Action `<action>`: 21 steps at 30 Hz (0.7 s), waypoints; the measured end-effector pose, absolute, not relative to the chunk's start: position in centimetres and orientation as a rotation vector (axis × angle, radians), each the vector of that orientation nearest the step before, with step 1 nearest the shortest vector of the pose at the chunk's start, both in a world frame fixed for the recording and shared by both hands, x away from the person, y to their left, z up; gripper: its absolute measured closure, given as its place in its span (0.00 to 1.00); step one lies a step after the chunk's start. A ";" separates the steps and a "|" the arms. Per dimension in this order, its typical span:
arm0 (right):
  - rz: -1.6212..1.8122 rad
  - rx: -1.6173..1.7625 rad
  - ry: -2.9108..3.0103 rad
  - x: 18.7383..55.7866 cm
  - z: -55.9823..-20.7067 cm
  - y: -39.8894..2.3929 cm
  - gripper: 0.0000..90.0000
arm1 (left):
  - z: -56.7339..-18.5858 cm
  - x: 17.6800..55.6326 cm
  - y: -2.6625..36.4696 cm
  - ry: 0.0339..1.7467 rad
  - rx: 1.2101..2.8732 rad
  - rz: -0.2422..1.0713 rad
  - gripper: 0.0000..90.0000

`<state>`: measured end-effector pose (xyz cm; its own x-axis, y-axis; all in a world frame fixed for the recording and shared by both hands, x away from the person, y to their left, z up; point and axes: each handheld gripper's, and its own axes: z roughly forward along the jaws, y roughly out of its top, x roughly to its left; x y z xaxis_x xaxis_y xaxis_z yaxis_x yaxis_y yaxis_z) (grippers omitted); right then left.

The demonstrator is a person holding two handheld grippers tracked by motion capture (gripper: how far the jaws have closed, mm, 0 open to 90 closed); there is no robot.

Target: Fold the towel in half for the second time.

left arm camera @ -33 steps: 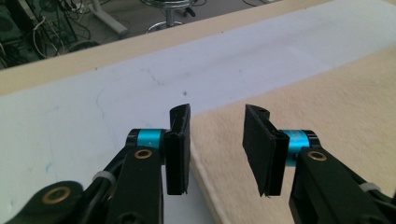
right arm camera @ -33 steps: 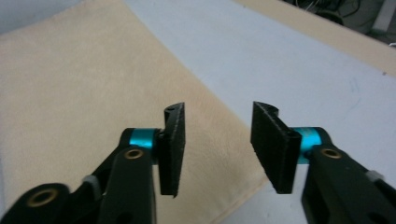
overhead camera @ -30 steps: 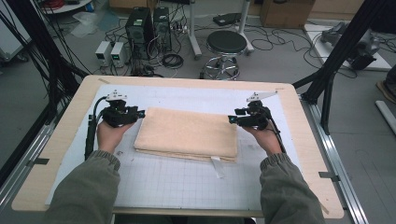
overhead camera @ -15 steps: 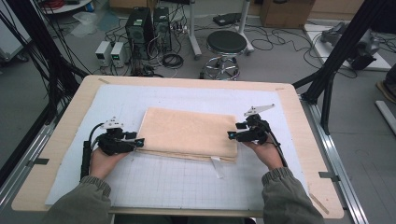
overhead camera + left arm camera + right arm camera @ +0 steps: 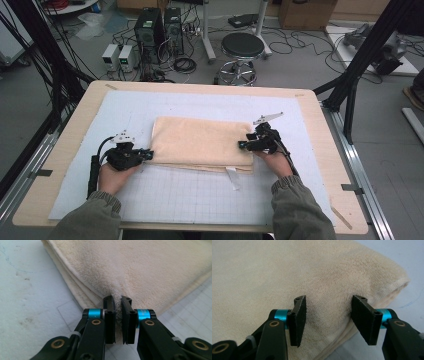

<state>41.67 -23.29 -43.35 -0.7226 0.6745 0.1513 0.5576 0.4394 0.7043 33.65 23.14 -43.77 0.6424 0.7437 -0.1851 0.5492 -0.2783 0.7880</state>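
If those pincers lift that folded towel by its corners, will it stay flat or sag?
The towel would probably sag: its terry pile looks soft and already puckers where the left gripper pinches it. The stacked layers might slide apart or unfold. It looks light and unlikely to slip from the pads.

no readable text, no labels, no brand marks, no numbers on anything in view

A folded towel is laid at the middle of a mat, which is spread on the table. The left gripper is set at its left edge, the right gripper at its right edge. A stool is placed behind the table.
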 end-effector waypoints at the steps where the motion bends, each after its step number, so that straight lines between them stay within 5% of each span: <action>1: 1.155 1.094 2.530 41.7 -43.3 -23.2 0.52 | -43.7 33.4 23.1 1.013 1.963 0.270 0.92; 10: 1.164 1.049 2.518 41.9 -42.8 -23.1 0.50 | -43.5 32.7 23.2 1.003 1.950 0.316 0.89; 15: 1.244 0.975 2.480 40.1 -40.7 -23.8 0.49 | -43.6 32.9 23.5 1.024 1.943 0.368 0.68; 21: 1.271 0.842 2.536 37.2 -39.1 -23.2 0.54 | -43.4 32.7 23.6 1.018 1.926 0.380 0.66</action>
